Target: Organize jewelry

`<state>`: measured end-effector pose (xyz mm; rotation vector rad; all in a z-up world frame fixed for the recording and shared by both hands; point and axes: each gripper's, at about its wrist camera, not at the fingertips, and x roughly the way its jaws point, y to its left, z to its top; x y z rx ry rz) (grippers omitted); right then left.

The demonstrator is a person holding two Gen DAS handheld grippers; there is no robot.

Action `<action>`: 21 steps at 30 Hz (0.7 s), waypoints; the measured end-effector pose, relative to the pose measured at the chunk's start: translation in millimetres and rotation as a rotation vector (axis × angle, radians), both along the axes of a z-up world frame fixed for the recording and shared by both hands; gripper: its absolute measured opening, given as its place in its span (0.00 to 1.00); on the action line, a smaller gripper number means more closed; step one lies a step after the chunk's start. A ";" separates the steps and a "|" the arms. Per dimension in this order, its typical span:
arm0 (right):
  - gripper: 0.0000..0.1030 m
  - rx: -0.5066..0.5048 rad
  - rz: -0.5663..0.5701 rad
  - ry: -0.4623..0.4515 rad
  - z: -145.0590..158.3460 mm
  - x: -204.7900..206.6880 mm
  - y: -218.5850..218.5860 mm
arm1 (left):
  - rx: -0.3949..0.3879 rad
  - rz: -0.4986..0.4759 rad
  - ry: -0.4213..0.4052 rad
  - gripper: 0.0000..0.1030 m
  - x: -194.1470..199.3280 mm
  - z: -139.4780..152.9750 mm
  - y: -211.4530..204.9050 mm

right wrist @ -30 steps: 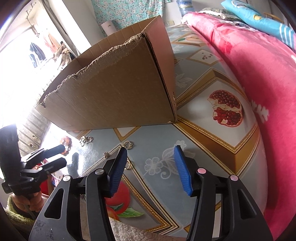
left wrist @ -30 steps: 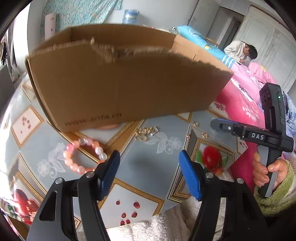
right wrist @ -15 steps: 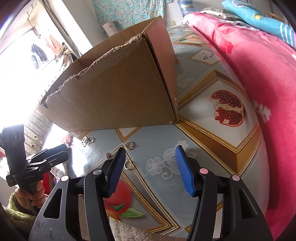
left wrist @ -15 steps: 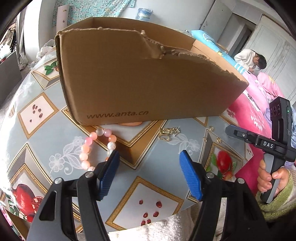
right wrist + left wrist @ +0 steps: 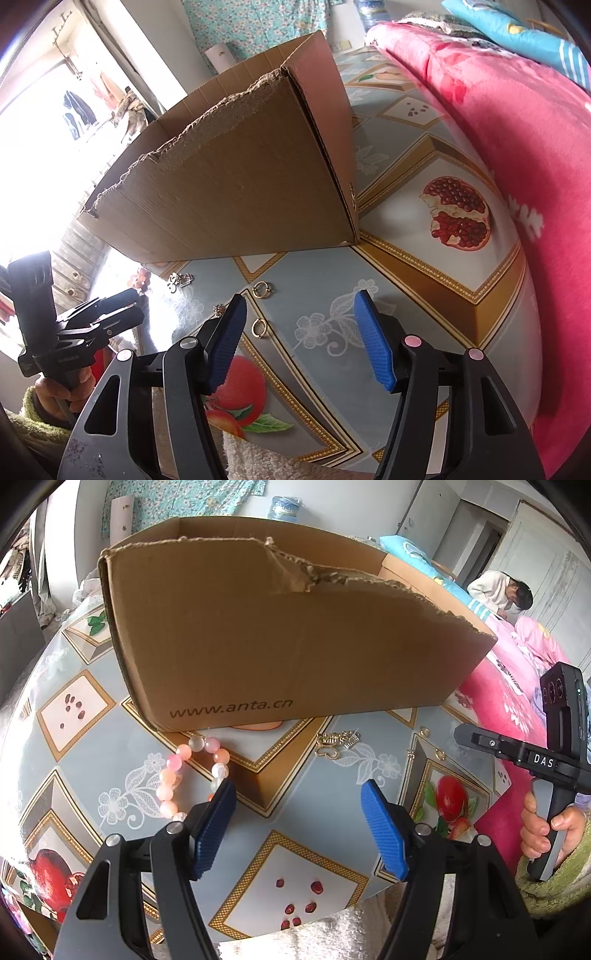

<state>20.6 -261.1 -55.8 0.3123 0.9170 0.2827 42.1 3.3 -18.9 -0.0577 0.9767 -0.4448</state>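
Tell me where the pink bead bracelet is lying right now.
In the left wrist view the pink bead bracelet lies on the tablecloth, just in front of the cardboard box, partly hidden behind a finger of the left gripper.

Right gripper (image 5: 299,332) opening, empty — gold rings (image 5: 259,327) beside it.

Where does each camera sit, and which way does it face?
Left wrist: on the left gripper, facing down at the table, bracelet and box; the right hand shows.
Right wrist: on the right gripper, jaws opening with nothing between them, facing the box and rings; the left hand shows.
Shared: box, table, gold chain.
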 end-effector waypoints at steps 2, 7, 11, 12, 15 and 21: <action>0.57 0.000 0.000 0.001 0.1 0.1 -0.2 | 0.002 0.000 -0.001 0.66 0.0 -0.3 -0.8; 0.58 0.000 -0.001 0.001 0.0 0.0 -0.1 | 0.004 -0.001 -0.001 0.66 -0.1 -0.6 -1.1; 0.59 0.000 -0.003 0.001 0.0 -0.2 0.1 | 0.003 0.000 -0.001 0.66 0.0 -0.6 -1.3; 0.59 0.000 -0.002 0.000 0.0 -0.2 0.0 | 0.003 0.000 -0.001 0.66 0.0 -0.5 -1.1; 0.60 -0.001 -0.003 0.001 0.0 -0.2 0.1 | 0.004 -0.002 -0.001 0.66 0.0 -0.7 -1.2; 0.60 0.002 -0.002 0.001 -0.2 -0.6 0.3 | 0.005 -0.001 -0.002 0.66 0.1 -1.0 -1.6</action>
